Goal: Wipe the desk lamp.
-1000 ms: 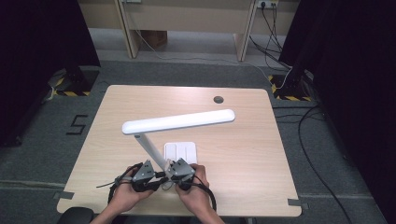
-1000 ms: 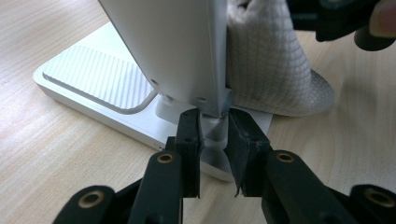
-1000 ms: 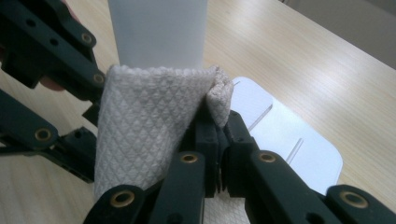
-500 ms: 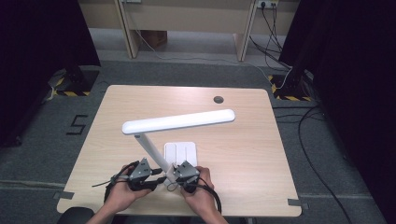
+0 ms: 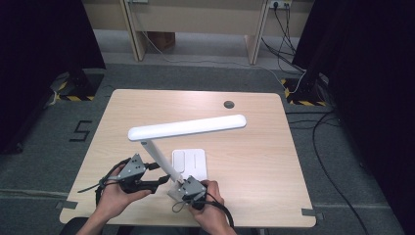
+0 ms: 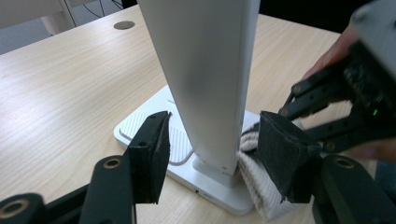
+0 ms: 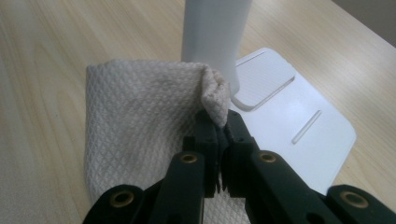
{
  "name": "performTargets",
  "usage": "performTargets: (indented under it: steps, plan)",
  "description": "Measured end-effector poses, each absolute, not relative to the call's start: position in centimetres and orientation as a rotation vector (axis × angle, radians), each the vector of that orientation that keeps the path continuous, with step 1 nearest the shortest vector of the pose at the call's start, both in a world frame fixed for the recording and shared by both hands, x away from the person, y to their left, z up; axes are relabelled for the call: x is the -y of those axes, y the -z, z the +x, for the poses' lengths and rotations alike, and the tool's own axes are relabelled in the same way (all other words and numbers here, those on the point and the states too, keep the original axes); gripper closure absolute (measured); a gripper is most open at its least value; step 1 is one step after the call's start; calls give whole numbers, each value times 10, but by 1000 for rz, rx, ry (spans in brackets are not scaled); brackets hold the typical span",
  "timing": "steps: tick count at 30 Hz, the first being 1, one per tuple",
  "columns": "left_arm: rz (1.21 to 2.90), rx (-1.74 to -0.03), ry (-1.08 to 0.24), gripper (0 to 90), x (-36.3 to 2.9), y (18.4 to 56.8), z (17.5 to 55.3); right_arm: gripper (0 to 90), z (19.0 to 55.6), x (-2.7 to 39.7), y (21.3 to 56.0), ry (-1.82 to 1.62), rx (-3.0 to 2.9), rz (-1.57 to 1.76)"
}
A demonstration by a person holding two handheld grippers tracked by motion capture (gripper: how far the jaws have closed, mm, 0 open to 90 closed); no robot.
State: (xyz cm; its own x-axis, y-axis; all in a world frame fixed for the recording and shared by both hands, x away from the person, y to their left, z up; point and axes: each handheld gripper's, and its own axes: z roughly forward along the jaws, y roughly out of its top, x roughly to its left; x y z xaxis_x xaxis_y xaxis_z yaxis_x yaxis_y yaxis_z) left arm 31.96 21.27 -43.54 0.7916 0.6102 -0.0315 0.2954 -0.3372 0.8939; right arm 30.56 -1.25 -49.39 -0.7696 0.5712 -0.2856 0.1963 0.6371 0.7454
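High view: white desk lamp (image 5: 188, 128) stands near the front edge of the wooden table (image 5: 254, 161), its long head lying roughly level over the middle and its stem slanting down to the flat base (image 5: 192, 163). Left gripper (image 5: 164, 182) sits just left of the stem foot; right gripper (image 5: 182, 192) is at the front corner of the base, both held by hands coming in from below. Left gripper view: jaws have just been opening and stand released, one either side of the lamp stem (image 6: 205, 79), pads (image 6: 154, 154) clear of it; a cloth (image 6: 254, 179) lies against the base beside the right-hand pad, with the other gripper beyond. Right gripper view: right gripper (image 7: 218, 128) is clenched on a bunched fold of the beige waffle-weave cloth (image 7: 140, 121), which spreads over the table and touches the foot of the stem (image 7: 212, 35).
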Motion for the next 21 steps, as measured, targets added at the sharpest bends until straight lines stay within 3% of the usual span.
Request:
performTargets:
  steps: [8, 21]
  plan:
    - [1853, -756, -359, 422, -212, 432, 324, 872, 306, 13, 503, -965, -2370, 644]
    - [1809, -745, -411, 519, -208, 425, 324, 874, 297, 3, 497, -989, -2419, 625]
